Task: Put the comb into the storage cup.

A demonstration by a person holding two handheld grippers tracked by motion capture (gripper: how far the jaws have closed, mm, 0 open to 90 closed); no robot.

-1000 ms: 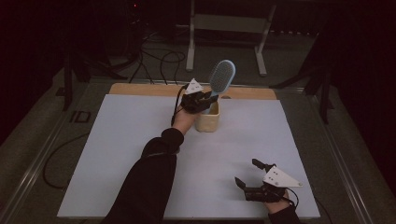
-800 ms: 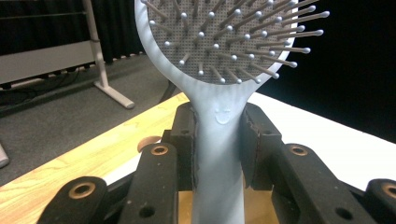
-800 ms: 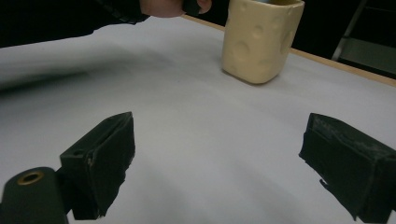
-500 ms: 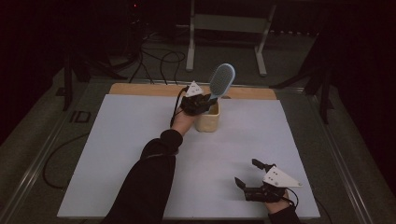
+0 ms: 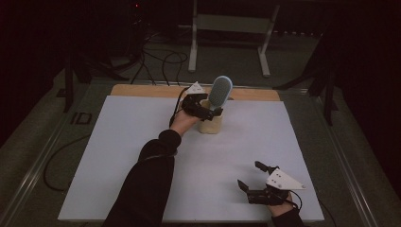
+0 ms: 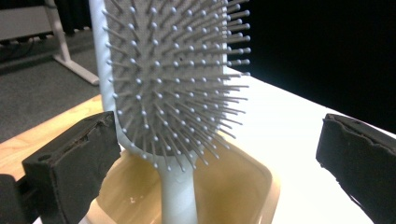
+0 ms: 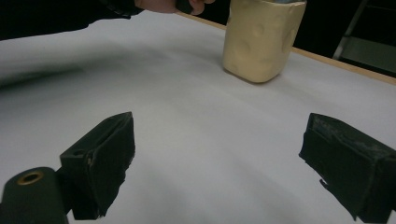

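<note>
1. At the table's far edge, a pale blue paddle hairbrush (image 5: 220,91) is stood handle-down, its long axis upright, in a cream plastic cup (image 5: 210,124).
2. Left gripper (image 6: 215,154): jaws just opened, brush handle between them, unpressed.
3. Right gripper (image 5: 249,175): spread wide, empty, well apart.

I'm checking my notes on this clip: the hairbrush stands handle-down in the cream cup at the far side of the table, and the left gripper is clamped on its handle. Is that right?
Not quite. The left gripper is not clamped: the left gripper view shows its jaws wide apart, having just opened, clear of the hairbrush. The brush does stand handle-down in the cream cup.
</note>
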